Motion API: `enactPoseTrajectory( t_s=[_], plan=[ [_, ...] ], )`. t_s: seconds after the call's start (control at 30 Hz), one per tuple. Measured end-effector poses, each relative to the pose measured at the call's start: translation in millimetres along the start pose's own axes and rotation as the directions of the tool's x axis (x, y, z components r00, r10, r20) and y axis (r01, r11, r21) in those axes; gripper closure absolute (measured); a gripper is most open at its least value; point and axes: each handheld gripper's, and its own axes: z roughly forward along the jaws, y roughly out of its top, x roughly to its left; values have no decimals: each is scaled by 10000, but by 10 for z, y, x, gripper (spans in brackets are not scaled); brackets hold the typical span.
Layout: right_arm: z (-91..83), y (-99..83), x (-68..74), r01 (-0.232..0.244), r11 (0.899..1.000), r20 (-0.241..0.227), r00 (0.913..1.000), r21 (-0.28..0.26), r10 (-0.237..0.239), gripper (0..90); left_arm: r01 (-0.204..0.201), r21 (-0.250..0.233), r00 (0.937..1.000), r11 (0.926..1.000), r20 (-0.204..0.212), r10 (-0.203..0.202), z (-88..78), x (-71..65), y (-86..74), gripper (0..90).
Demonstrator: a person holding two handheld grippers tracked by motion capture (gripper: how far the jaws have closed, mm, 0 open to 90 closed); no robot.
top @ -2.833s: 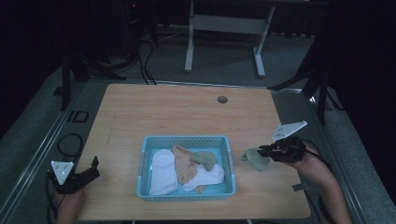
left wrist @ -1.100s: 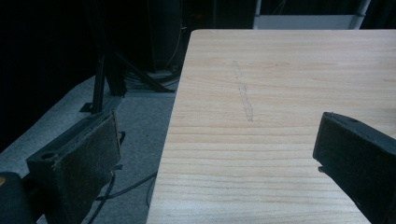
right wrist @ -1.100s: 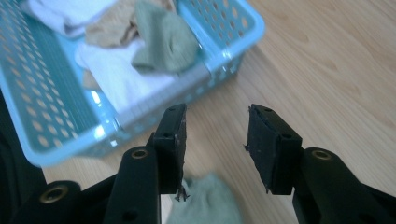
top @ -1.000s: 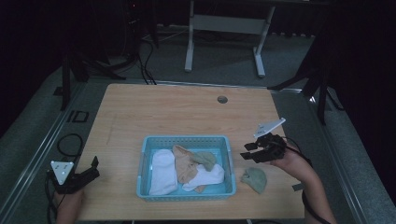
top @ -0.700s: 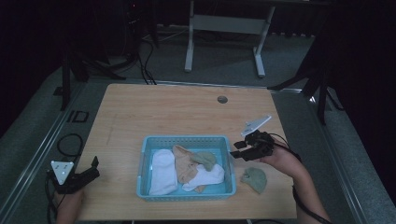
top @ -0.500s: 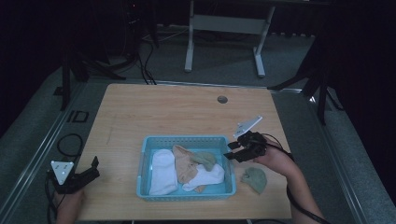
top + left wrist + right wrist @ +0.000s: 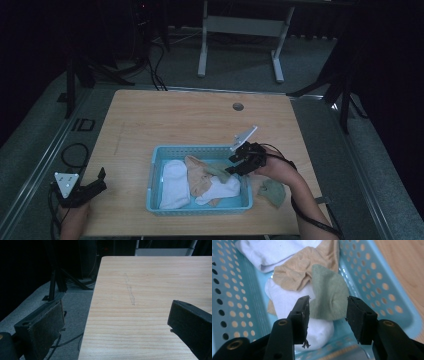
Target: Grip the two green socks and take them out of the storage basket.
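With our right claw (image 7: 327, 312) open and poised above the soft, light, limp sage-green cloth sock (image 7: 329, 295) at the 3 o'clock end of the perforated light-blue plastic basket (image 7: 200, 207), we would pinch its raised fold.

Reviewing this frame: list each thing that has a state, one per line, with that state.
Right gripper: open, jaws just been opening, above the green sock in the basket, not pressing it.
Left gripper: open, holding nothing.
Basket: upright, holding socks.
Green sock in basket: crumpled on the pile.
Green sock on table: lying beside the basket.
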Motion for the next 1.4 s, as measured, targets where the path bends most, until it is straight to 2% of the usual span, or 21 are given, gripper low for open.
enactPoseTrajectory(
  t_s=[0.2, 0.4, 0.63, 0.73, 0.77, 0.8, 0.87, 0.93, 1.07, 1.3, 1.4],
  plan=[
    [222, 90, 41, 129, 9993, -354, 9993, 341, -117, 526, -10, -14, 10000, 10000, 1, 10, -2, -1, 0, 4],
    [400, 147, 51, 276, 9967, -388, 9989, 770, -247, 541, 19, -5, 10000, 10000, 19, -19, 0, 2, 0, 4],
    [510, 173, 59, 368, 9922, -378, 9988, 1187, -325, 569, 19, -27, 10000, 10000, 24, -19, -1, 3, -1, 4],
    [584, 167, 62, 471, 9862, -266, 9987, 1588, -434, 620, 14, -15, 10000, 10000, 15, -14, -1, 3, -1, 4],
    [600, 164, 65, 515, 9851, -189, 9986, 1643, -491, 653, 25, -17, 10000, 10000, 14, -25, 0, 3, -1, 4],
    [605, 159, 70, 676, 9841, -103, 9977, 1645, -668, 726, 31, -12, 10000, 10000, 15, -31, 0, 3, 0, 4],
    [601, 156, 85, 847, 9831, -117, 9964, 1626, -839, 797, 37, -9, 10000, 10000, 9, -37, 0, 4, 0, 4],
    [584, 164, 99, 907, 9825, -163, 9959, 1629, -893, 826, 34, -6, 10000, 10000, 10, -34, 1, 3, 0, 4],
    [516, 198, 129, 1077, 9835, -36, 9941, 1457, -1083, 840, 28, -9, 10000, 10000, 2, -28, 1, 2, 0, 4],
    [291, 275, 162, 1037, 9909, 36, 9945, 856, -1044, 842, 41, -8, 10000, 10000, 18, -40, 1, 4, 0, 4],
    [185, 312, 208, 1258, 9901, 74, 9919, 624, -1265, 842, 29, -8, 10000, 10000, 16, -29, 1, 3, 0, 4]
  ],
)
